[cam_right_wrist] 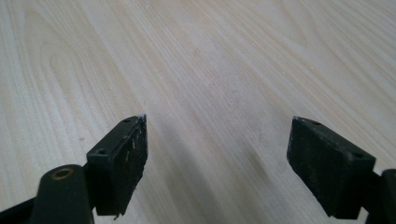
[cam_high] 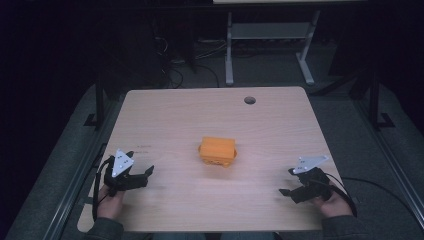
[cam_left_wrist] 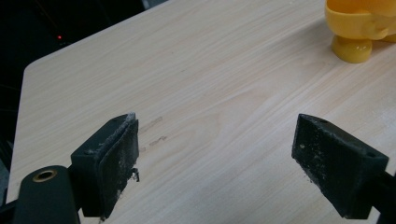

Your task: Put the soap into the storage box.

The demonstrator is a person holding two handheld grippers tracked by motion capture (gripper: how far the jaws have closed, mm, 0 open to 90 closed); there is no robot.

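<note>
While both hands sit at the near edge, the wooden table (cam_high: pixel 165 115) carries one thing in its middle: an orange blocky toy (cam_high: pixel 217 150) on stubby round feet, resting flat on the wood. A round cable hole (cam_high: pixel 249 100) is in the tabletop well beyond the toy, toward the far edge.

Left gripper (cam_high: pixel 142 175) is near-left of the toy, well apart from it, low over the table. In the left gripper view (cam_left_wrist: pixel 217 158) its jaws are spread wide with bare wood between them, gripping nothing; one yellow-orange foot of the toy (cam_left_wrist: pixel 355 28) sits off past the right-hand jaw, at the top corner.

Right gripper (cam_high: pixel 286 189) is near-right of the toy, also well apart (roughly mirroring the left one). In the right gripper view (cam_right_wrist: pixel 217 158) jaws are wide apart, empty, just wood grain ahead.

Grey three-cornered plates on top of both grippers; a cable trails from the right one away from the toy.
</note>
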